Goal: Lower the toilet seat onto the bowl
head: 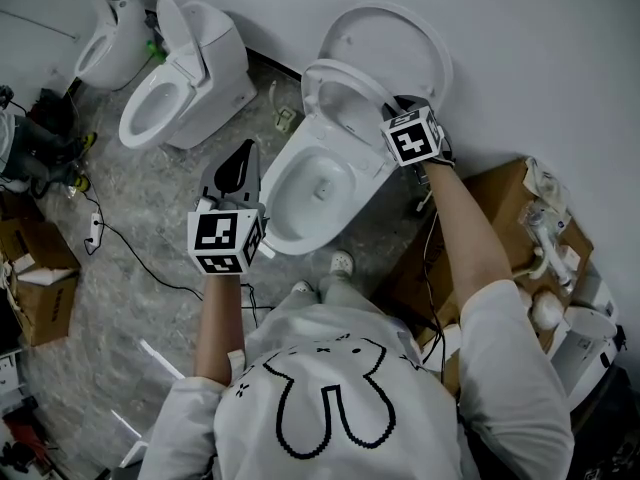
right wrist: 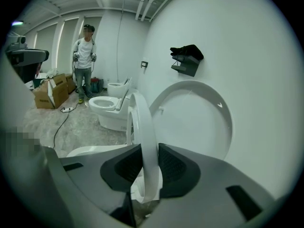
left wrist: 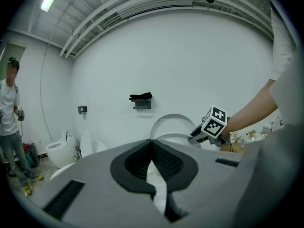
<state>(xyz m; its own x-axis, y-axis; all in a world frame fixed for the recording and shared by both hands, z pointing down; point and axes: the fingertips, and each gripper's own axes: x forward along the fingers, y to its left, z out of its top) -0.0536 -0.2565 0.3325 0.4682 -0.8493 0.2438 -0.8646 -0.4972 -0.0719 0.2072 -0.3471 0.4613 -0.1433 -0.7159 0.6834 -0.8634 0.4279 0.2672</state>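
The white toilet stands against the wall with its lid (head: 420, 43) upright and its bowl (head: 285, 238) uncovered. The seat ring (head: 345, 71) is tilted forward off the lid, partway down. My right gripper (head: 392, 108) is shut on the seat's rim; in the right gripper view the thin white seat (right wrist: 142, 127) runs edge-on between the two dark pads (right wrist: 173, 167), with the lid (right wrist: 199, 113) behind. My left gripper (head: 240, 158) hovers left of the bowl, shut with nothing in it. Its tips (left wrist: 152, 144) meet in the left gripper view, which also shows the right gripper (left wrist: 197, 136).
A second toilet (head: 185, 78) and a third (head: 110, 43) stand along the wall to the left. Cardboard boxes (head: 500, 208) crowd the right side, another box (head: 40, 288) sits at the left. A cable (head: 130, 248) crosses the floor. A person (right wrist: 84, 56) stands further back.
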